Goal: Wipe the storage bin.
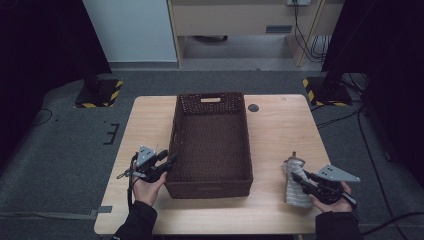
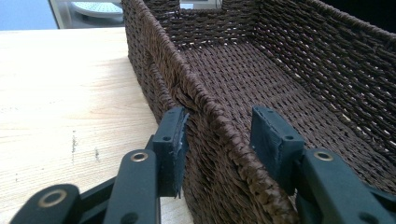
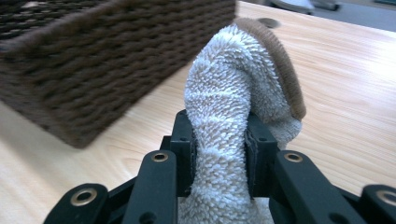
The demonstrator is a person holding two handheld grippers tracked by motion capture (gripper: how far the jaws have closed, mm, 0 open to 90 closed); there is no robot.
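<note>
My right gripper has its jaws clamped on a fluffy white towel with a brown edge. My left gripper's jaws stand open astride the brown wicker basket's wall. No writing visible.

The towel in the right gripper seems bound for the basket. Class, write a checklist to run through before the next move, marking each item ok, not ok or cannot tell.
1. Right gripper clamped on the towel: ok.
2. Towel clear of the table: cannot tell.
3. Basket empty inside: ok.
4. Left gripper off the basket wall: not ok, its jaws straddle the rim, one pad touching.
5. Table between towel and basket free: ok.
</note>
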